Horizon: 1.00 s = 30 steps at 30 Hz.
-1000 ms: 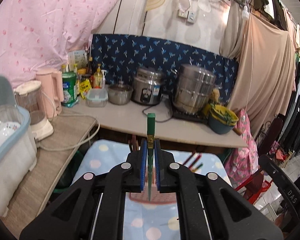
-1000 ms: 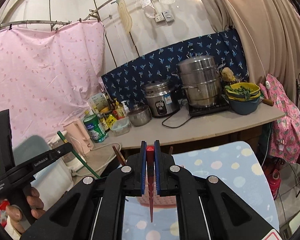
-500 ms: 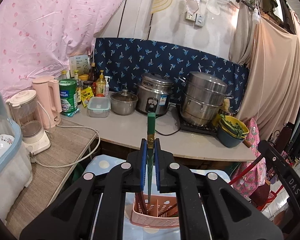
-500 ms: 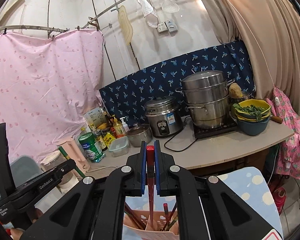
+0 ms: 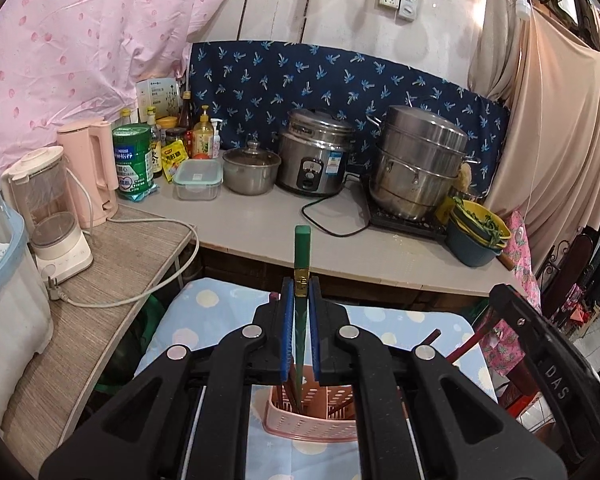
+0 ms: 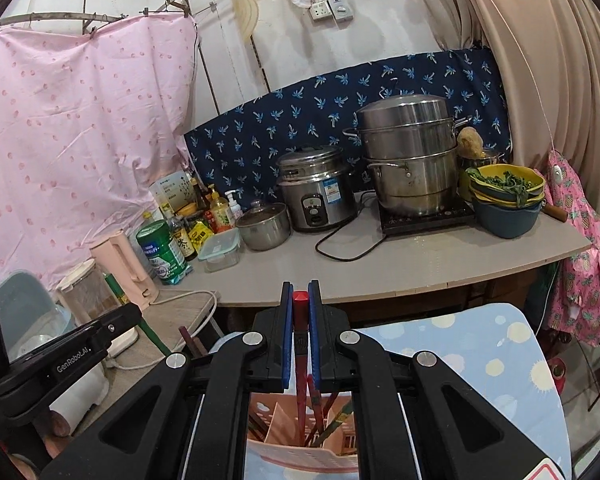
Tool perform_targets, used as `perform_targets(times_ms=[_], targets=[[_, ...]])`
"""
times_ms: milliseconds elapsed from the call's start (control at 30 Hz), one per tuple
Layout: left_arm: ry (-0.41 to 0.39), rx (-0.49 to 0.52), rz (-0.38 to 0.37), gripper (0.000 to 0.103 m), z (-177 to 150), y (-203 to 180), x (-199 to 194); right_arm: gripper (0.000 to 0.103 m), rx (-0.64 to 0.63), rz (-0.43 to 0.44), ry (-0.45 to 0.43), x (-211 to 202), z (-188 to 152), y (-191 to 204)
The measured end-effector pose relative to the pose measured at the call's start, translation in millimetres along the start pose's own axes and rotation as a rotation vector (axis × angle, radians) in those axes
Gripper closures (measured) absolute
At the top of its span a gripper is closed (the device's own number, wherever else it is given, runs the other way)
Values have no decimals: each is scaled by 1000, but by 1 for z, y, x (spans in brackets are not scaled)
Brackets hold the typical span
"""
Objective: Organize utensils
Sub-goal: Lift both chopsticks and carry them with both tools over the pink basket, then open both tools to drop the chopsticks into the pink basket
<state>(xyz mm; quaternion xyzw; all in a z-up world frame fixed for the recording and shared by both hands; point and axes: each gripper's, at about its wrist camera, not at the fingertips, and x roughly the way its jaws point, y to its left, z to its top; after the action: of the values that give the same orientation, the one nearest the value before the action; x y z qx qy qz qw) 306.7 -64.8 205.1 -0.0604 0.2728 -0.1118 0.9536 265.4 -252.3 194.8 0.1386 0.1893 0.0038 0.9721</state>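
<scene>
Lower each chopstick straight down, tip first, into a free slot of the pink utensil basket (image 5: 312, 420) before letting go, avoiding the chopsticks already standing there. The left gripper (image 5: 300, 312) is clamped on a green chopstick (image 5: 302, 248); the right gripper (image 6: 300, 320) pinches a red chopstick (image 6: 300, 344). The basket sits directly below both jaws, tips just entering it.

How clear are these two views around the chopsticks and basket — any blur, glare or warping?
Left wrist view: the green chopstick in the left gripper is sharp, the pink basket evenly lit, the counter bowed by fisheye. Right wrist view: the red chopstick in the right gripper is sharp, black vignette in the corners, no strong glare.
</scene>
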Motion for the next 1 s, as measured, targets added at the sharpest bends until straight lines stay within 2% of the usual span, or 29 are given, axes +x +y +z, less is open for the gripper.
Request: perform_targets(times_ms=[533, 600, 700, 767, 833, 1000], targets=[[47, 15, 31, 95, -16, -1, 15, 96, -13, -36, 62, 11, -21, -9], [43, 21, 30, 95, -18, -2, 13, 93, -13, -37, 63, 10, -22, -9], [42, 24, 37, 89, -20, -4, 11, 87, -9, -39, 66, 6, -23, -10], [36, 23, 42, 77, -21, -4, 7, 80, -9, -38, 62, 1, -26, -9], [29, 24, 49, 70, -23, -4, 3, 76, -23, -40, 53, -7, -28, -8], [28, 38, 58, 67, -32, -5, -8, 70, -54, -42, 52, -26, -38, -3]])
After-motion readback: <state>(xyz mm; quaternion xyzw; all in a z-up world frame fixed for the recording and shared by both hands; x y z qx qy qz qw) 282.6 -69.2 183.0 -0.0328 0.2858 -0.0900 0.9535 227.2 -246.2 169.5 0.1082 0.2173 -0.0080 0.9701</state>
